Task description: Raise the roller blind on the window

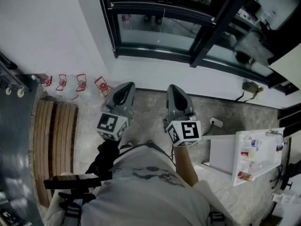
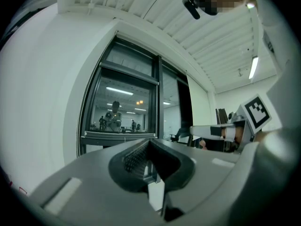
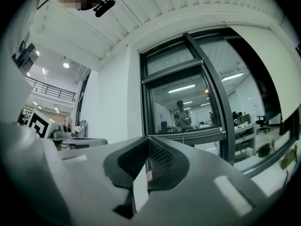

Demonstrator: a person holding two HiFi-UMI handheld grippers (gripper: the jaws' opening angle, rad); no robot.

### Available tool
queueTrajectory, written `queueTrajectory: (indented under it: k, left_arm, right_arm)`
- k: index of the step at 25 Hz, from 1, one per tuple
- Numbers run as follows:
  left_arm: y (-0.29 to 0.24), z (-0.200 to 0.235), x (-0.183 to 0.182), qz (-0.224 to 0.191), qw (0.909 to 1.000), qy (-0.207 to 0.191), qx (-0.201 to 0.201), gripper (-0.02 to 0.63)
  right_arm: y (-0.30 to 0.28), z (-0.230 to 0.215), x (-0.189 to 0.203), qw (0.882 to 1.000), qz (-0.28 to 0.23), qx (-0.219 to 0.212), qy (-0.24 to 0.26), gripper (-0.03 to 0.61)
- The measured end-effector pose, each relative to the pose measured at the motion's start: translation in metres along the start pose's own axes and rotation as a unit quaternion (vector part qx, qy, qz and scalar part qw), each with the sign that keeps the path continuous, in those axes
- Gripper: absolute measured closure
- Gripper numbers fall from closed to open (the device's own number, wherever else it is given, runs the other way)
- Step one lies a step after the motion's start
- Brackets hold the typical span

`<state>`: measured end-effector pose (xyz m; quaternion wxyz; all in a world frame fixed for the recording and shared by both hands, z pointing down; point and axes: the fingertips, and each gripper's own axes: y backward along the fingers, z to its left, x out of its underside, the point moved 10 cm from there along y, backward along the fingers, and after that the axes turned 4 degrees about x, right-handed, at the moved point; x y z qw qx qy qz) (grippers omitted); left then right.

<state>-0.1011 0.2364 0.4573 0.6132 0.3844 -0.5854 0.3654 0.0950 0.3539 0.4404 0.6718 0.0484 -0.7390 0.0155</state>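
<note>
The left tool point(image 1: 126, 85) and the right tool point(image 1: 174, 87) are pointing side by side at the window point(image 1: 160, 32), both with jaws closed on nothing. The pale blind point(image 1: 288, 62) is hanging further right, well apart.

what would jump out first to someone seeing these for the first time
The big dark-framed window fills the top of the head view, straight ahead of the person. Below it, the left gripper and right gripper point at it side by side, both with jaws shut and empty. A slatted wooden bench lies on the floor at the left.
</note>
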Motion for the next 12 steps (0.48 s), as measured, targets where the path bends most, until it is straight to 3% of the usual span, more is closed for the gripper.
queueTrajectory:
  k: [12]
  left_arm:
    - [-0.0009, -0.0029, 0.0019, 0.002, 1.0, -0.001, 0.004, 0.615]
  right_arm:
    - [0.0049, 0.0007, 0.0033, 1.0, 0.004, 0.003, 0.007, 0.581]
